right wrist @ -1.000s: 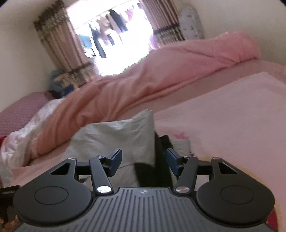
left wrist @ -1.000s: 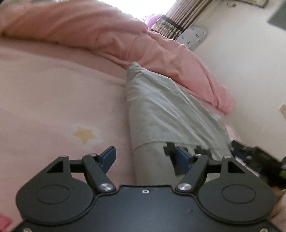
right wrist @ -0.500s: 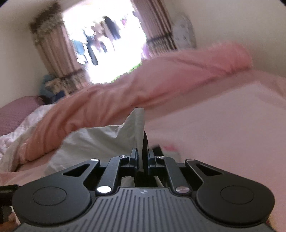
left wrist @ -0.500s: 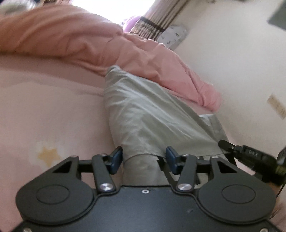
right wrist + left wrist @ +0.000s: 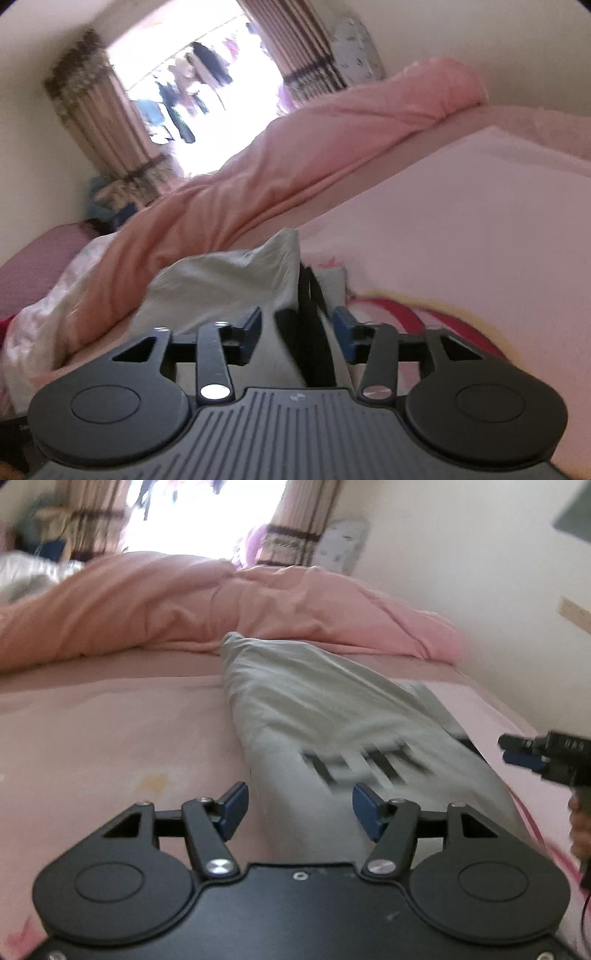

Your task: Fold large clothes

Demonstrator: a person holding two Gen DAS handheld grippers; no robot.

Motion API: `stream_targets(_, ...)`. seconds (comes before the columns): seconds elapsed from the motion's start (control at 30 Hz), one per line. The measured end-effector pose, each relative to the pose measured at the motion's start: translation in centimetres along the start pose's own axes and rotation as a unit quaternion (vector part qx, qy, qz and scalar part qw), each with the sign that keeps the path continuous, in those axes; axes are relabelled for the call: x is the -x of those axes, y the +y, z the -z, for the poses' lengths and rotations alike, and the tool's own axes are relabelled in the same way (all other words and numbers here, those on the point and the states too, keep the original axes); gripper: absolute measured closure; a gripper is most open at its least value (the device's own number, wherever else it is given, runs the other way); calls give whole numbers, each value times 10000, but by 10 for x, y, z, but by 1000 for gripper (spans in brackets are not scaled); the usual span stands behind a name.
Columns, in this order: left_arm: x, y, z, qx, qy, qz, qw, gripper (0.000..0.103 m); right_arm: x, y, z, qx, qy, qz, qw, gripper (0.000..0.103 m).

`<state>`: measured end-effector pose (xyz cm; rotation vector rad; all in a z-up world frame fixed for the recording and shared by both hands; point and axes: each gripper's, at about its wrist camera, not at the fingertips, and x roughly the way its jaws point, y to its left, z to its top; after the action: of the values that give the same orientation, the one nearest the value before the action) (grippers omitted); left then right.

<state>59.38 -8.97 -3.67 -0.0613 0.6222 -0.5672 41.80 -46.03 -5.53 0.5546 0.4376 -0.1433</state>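
A pale grey garment (image 5: 332,716) with a blurred black print lies lengthwise on the pink bed sheet (image 5: 110,738). In the left wrist view its near end runs between the blue pads of my left gripper (image 5: 300,814). Those jaws are opening and do not press on the cloth. My right gripper (image 5: 524,753) pokes in from the right edge, beside the garment's side. In the right wrist view the garment (image 5: 221,277) rises ahead in a peak. A black strip of it stands between the opening jaws of my right gripper (image 5: 297,332), untouched by either pad.
A bunched pink quilt (image 5: 184,605) lies along the bed's far side below a bright curtained window (image 5: 207,92). A cream wall (image 5: 461,554) bounds the bed on the right. A person's hand (image 5: 580,827) holds the right gripper. A red band (image 5: 399,314) marks the sheet.
My right gripper shut on the garment's black edge half a second ago and has let it go. The left jaws narrowed, then widened. Both hands shifted sideways, and the left view has rolled level.
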Motion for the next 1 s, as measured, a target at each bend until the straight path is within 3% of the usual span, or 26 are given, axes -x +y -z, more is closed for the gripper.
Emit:
stream_targets(0.2,81,-18,74,271,-104,352,9990,39,58,-21,58,-350,286,187,9988,43)
stream_targets(0.37,88,-47,106,-136,-41,123,9998,41,54,-14,73,-425,368,167,9983,45)
stream_targets(0.4,85,-53,108,-235,-34,-22,9997,46,52,-9,74,-332,323,190,9987,50)
stream_targets(0.43,79,-57,109,-312,27,-176,9994,52,50,-4,73,-242,342,249,9988,60)
stream_targets(0.47,76,-57,110,-317,49,-258,9992,63,47,1,73,-145,367,373,9985,64)
stream_targets(0.5,74,-57,111,-288,62,-278,9992,68,46,5,74,-67,326,499,9982,68)
stream_targets(0.53,70,-58,111,-266,118,-295,9991,76,45,9,76,11,280,620,9977,84)
stream_targets(0.57,64,-57,111,-237,186,-341,9990,78,44,12,76,70,248,687,9973,94)
stream_targets(0.67,70,-57,109,-134,131,-442,9988,84,56,18,72,103,25,713,9974,99)
stream_targets(0.73,75,-58,106,-189,65,-485,9986,84,63,20,67,150,-118,626,9979,99)
stream_targets(0.8,68,-54,110,-172,276,-588,9977,84,56,16,68,49,63,575,9983,99)
stream_targets(0.87,62,-44,117,42,304,-633,9975,74,40,6,79,40,332,692,9970,99)
stream_targets(0.93,63,-38,121,98,255,-588,9979,68,33,-3,91,33,342,666,9972,98)
stream_targets(1.0,63,-34,121,239,285,-526,9979,68,34,-4,93,18,260,636,9976,98)
